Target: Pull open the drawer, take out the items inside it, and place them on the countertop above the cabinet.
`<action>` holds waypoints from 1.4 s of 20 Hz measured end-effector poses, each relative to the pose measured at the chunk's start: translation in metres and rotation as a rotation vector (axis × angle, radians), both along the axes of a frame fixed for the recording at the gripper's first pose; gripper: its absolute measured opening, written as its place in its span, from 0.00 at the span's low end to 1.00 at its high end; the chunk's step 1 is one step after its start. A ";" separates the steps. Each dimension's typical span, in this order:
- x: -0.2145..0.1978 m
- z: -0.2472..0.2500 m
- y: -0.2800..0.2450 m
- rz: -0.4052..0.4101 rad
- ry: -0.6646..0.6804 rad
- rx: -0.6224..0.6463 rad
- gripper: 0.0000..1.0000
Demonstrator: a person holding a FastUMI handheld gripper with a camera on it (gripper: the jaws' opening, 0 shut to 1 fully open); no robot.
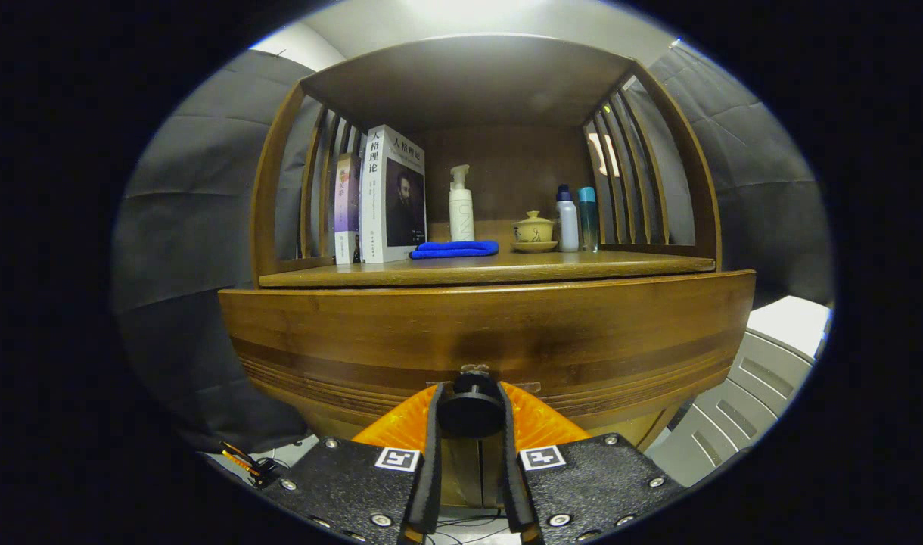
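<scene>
Between your fingertips, the drawer's round black knob [470, 412], your gripper [470, 405] clamped on it, drawer front [492, 333] at twelve o'clock, blue cloth [454, 249] on the countertop [507, 266] beyond.

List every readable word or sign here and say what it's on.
"人格理论": on the spine of the large white book, and again on its cover.
Thin book beside it: too small to read.
Pump bottle: vertical lettering, blurred.
Gripper, closed on the drawer knob: square markers, no words.
</scene>
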State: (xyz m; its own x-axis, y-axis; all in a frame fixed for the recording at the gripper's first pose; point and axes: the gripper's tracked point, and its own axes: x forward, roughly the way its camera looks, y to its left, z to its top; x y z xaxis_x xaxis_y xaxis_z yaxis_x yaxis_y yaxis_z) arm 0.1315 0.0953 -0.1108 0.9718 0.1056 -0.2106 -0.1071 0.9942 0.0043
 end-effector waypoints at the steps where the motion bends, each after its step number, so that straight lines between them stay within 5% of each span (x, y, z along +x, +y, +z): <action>1: -0.004 0.001 0.000 0.001 -0.002 0.000 0.34; 28: -0.131 0.002 0.010 0.060 -0.002 0.002 0.34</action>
